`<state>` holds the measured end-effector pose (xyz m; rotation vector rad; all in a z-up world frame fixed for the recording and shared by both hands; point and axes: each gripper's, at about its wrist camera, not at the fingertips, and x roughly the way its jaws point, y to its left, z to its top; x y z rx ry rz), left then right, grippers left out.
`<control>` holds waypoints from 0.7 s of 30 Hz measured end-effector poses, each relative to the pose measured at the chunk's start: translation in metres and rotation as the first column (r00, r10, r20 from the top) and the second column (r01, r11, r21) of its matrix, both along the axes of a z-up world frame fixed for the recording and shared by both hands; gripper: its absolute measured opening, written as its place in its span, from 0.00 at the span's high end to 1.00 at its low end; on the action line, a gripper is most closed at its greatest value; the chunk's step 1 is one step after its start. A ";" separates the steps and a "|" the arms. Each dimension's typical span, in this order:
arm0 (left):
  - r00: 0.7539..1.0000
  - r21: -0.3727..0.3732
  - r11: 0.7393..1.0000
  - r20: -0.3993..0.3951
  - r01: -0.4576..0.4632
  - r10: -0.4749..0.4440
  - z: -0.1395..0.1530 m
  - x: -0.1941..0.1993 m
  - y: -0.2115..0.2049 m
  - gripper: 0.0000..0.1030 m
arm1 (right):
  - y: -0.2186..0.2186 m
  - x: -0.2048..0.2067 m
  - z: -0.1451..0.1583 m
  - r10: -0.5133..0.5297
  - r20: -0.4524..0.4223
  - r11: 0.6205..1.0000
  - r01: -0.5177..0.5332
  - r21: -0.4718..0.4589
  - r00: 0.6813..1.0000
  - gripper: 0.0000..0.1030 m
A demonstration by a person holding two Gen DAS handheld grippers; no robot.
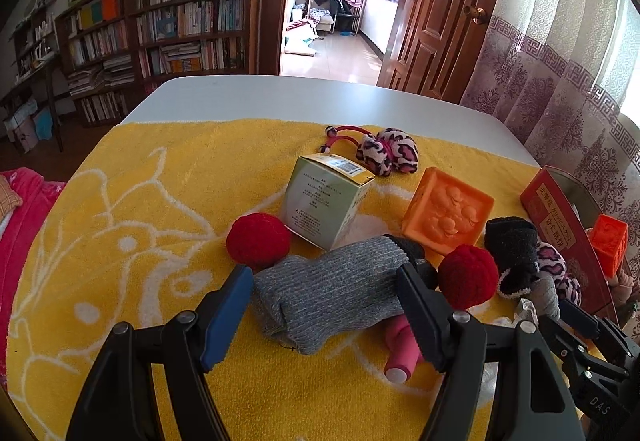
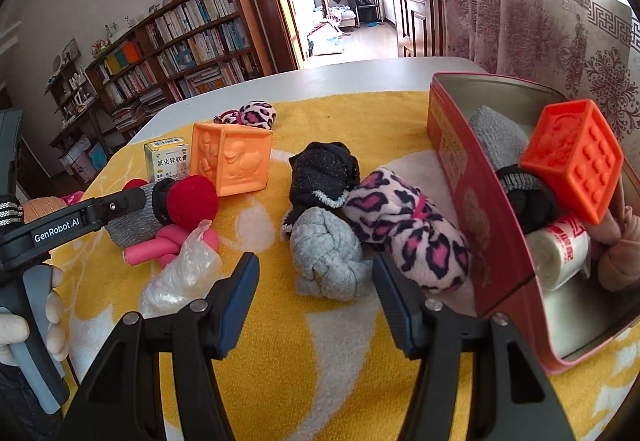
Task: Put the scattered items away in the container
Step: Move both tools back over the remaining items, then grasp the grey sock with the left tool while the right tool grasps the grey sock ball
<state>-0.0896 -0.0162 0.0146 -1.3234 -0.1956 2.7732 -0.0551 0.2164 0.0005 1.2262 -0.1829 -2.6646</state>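
My left gripper point(image 1: 323, 271) is open and straddles a dark grey rolled sock point(image 1: 328, 289) lying on the yellow towel point(image 1: 120, 241); I cannot see either pad pressing it. The right wrist view shows one of that gripper's fingers point(image 2: 120, 203) lying across the same sock. My right gripper point(image 2: 316, 261) is open, its tips on either side of a light grey knotted sock point(image 2: 326, 257). At the right stands the red tin point(image 2: 460, 169), holding an orange block point(image 2: 576, 161), a white roll point(image 2: 560, 253) and socks.
Scattered on the towel: two red pompoms point(image 1: 258, 241) point(image 1: 468, 275), a small carton point(image 1: 328, 201), a pale orange block point(image 1: 446, 215), leopard-print bundles point(image 1: 388, 151) point(image 2: 408, 233), a black sock point(image 2: 324, 173), a pink knotted piece point(image 2: 160, 245), a crumpled plastic bag point(image 2: 180, 277). A gloved hand point(image 2: 16, 329) holds the left gripper's handle.
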 end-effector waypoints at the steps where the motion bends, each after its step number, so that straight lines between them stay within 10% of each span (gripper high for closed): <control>1: 1.000 -0.001 1.000 -0.001 0.003 -0.003 -0.001 0.000 -0.001 0.27 | 0.001 0.000 -0.001 -0.002 0.003 1.000 0.002 0.000 1.000 0.39; 21: 0.993 -0.014 0.993 0.025 0.114 -0.114 -0.009 -0.002 -0.001 0.34 | 0.005 -0.009 -0.006 -0.024 0.023 0.999 0.023 0.030 0.999 0.45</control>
